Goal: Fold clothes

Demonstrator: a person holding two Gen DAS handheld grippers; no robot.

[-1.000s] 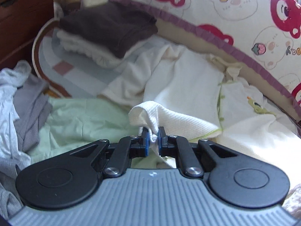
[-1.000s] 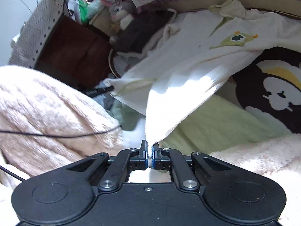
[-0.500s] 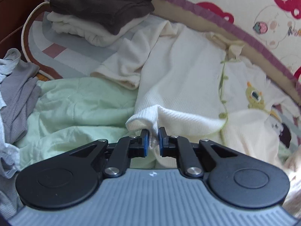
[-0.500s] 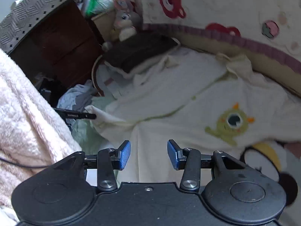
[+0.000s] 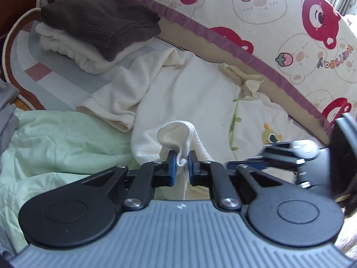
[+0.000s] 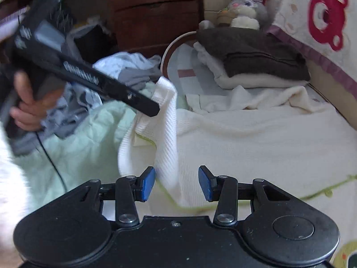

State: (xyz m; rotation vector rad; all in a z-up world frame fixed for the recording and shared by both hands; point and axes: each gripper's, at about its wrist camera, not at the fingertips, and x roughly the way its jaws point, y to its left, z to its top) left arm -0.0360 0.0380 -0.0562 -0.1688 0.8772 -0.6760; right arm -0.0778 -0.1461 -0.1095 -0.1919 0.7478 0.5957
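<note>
Bedding covers the work surface: a pale green quilt (image 5: 55, 147) lies at the near left, and a bear-print bumper cushion (image 5: 279, 22) runs along the far right edge. On a striped mat (image 5: 44, 67) at the far left sits a stack of folded clothes (image 5: 98, 29), a dark brown item on top of cream ones. A cream waffle-knit baby garment (image 5: 200, 98) is spread across the middle of the bed, its green-trimmed front and cartoon patch toward the right. The left gripper (image 5: 181, 161) is clenched on a bunched edge of this garment, lifting a small fold above the quilt. The right gripper (image 6: 176, 182) is released, its blue pads wide apart, with a hanging strip of the same garment just in front of the gap. In the right wrist view, a pile of grey unfolded clothes (image 6: 125, 73) lies at the far left beside a wooden dresser (image 6: 156, 11).
</note>
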